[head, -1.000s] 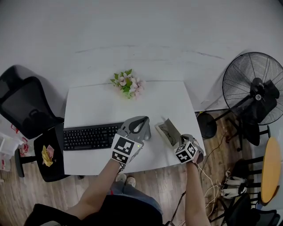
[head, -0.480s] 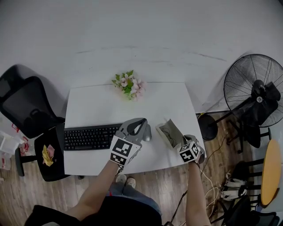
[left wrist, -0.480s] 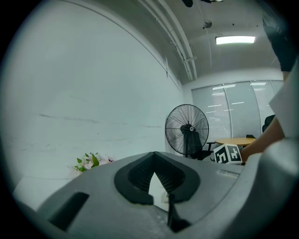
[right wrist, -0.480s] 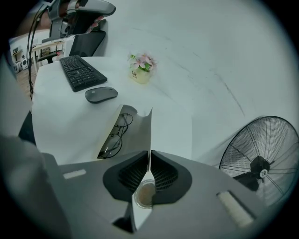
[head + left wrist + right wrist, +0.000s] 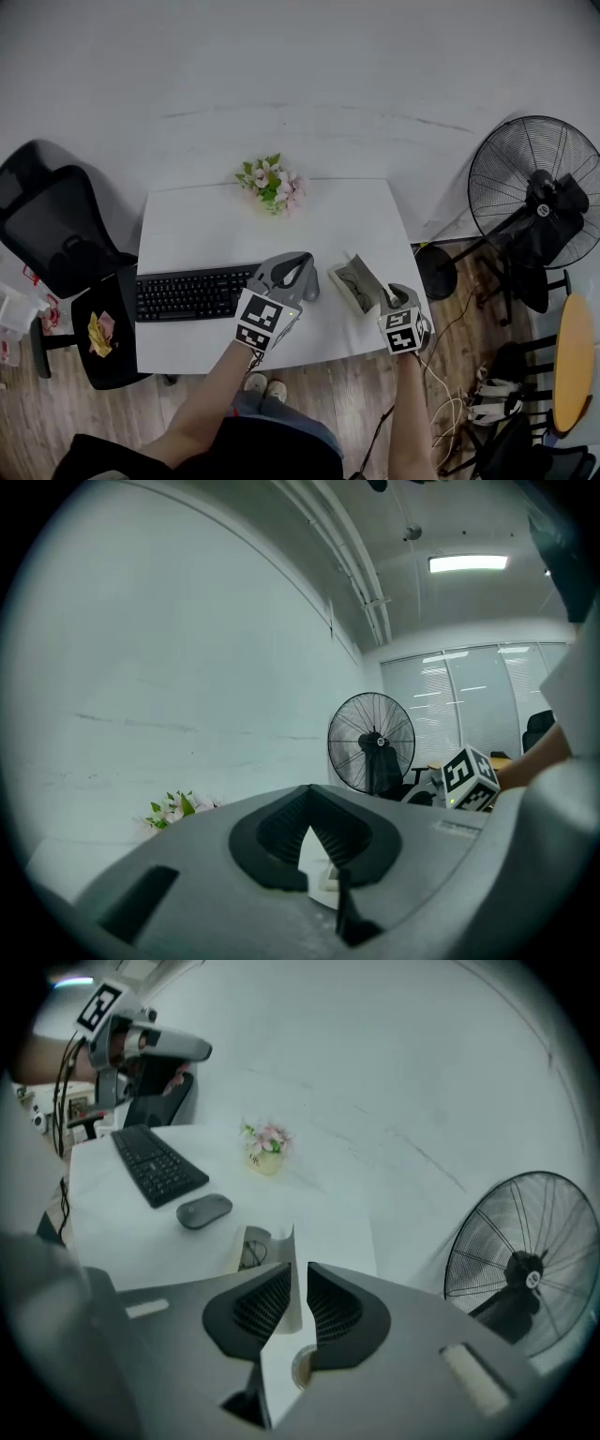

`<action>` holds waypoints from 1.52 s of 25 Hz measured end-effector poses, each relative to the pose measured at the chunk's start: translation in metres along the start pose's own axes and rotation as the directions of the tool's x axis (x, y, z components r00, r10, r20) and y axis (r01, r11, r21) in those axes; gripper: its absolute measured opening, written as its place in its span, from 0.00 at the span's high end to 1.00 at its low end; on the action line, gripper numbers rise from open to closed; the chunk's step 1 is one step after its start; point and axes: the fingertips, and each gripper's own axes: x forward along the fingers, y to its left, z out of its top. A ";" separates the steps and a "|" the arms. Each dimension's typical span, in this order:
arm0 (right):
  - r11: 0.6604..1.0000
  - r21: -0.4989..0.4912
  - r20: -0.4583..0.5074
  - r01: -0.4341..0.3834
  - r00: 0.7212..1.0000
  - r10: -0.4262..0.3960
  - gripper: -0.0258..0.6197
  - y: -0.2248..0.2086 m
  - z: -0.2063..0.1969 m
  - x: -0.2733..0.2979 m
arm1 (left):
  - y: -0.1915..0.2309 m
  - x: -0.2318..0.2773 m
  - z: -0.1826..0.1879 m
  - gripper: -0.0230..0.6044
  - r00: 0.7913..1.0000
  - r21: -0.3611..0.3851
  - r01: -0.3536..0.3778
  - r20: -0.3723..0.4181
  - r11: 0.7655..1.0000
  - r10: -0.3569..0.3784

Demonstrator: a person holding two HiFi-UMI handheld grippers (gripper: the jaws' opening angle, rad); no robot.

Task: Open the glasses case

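The pale glasses case (image 5: 351, 284) lies open on the white table (image 5: 206, 225) at the right, with dark glasses inside (image 5: 251, 1252). Its lid flap (image 5: 292, 1283) stands up between the jaws of my right gripper (image 5: 384, 296), which are opening: a slim gap shows beside the flap in the right gripper view (image 5: 292, 1271). My left gripper (image 5: 298, 266) hovers level above the table to the left of the case, over a grey mouse. In the left gripper view (image 5: 309, 791) its jaw tips meet with nothing between them.
A grey mouse (image 5: 203, 1210) and a black keyboard (image 5: 192, 291) lie left of the case. A small flower pot (image 5: 272, 183) stands at the table's far edge. A standing fan (image 5: 534, 192) is on the right and a black chair (image 5: 56, 234) on the left.
My right gripper has risen a little and rolled, and the lid flap has come up with it to stand more upright. The left gripper has stayed where it was.
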 end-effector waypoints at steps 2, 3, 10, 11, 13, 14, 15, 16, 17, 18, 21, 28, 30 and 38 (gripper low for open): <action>0.994 0.105 0.111 0.009 0.994 -0.021 0.87 0.000 0.021 -0.016 | -0.001 -0.001 0.001 0.95 1.000 0.002 0.004 0.001 1.000 -0.004; 0.987 0.158 0.174 0.014 0.984 -0.042 0.88 -0.001 0.033 -0.026 | -0.002 -0.001 0.001 0.95 1.000 0.003 0.005 0.001 1.000 -0.005; 0.880 0.475 0.496 -0.023 0.833 -0.246 0.92 -0.007 0.092 -0.100 | -0.003 -0.004 0.011 0.95 1.000 0.012 0.007 0.023 1.000 -0.007; 0.861 0.507 0.520 -0.036 0.810 -0.273 0.94 -0.006 0.096 -0.108 | -0.003 -0.004 0.012 0.95 1.000 0.014 0.005 0.025 1.000 -0.006; 0.830 0.555 0.551 -0.058 0.773 -0.315 0.96 -0.004 0.102 -0.121 | -0.003 -0.006 0.013 0.95 1.000 0.021 0.004 0.027 1.000 -0.004; 0.817 0.573 0.560 -0.065 0.760 -0.332 0.96 -0.002 0.103 -0.126 | -0.003 -0.007 0.013 0.95 1.000 0.026 0.004 0.028 1.000 -0.005; 0.805 0.589 0.565 -0.071 0.749 -0.347 0.96 0.000 0.103 -0.130 | -0.004 -0.009 0.012 0.95 1.000 0.031 0.005 0.027 1.000 -0.005; 0.794 0.603 0.567 -0.074 0.740 -0.361 0.96 0.001 0.103 -0.134 | -0.005 -0.010 0.012 0.95 1.000 0.035 0.005 0.027 0.999 -0.006; 0.785 0.614 0.568 -0.077 0.734 -0.373 0.96 0.003 0.102 -0.136 | -0.005 -0.012 0.011 0.95 1.000 0.039 0.005 0.026 0.999 -0.006; 0.780 0.621 0.566 -0.077 0.732 -0.379 0.96 0.004 0.101 -0.137 | -0.005 -0.013 0.011 0.95 1.000 0.042 0.003 0.026 0.999 -0.004; 0.777 0.626 0.552 -0.067 0.741 -0.381 0.96 0.010 0.097 -0.134 | -0.002 -0.018 0.008 0.95 1.000 0.048 -0.003 0.021 0.999 0.002; 0.762 0.644 0.542 -0.064 0.742 -0.395 0.95 0.018 0.095 -0.135 | -0.001 -0.026 0.007 0.95 1.000 0.046 -0.011 0.024 0.999 0.009; 0.761 0.645 0.543 -0.065 0.740 -0.397 0.95 0.018 0.096 -0.137 | -0.001 -0.027 0.007 0.95 1.000 0.046 -0.011 0.024 0.999 0.010; 0.757 0.651 0.533 -0.058 0.744 -0.402 0.95 0.019 0.095 -0.141 | -0.001 -0.031 0.010 0.95 1.000 0.045 -0.015 0.027 0.999 0.014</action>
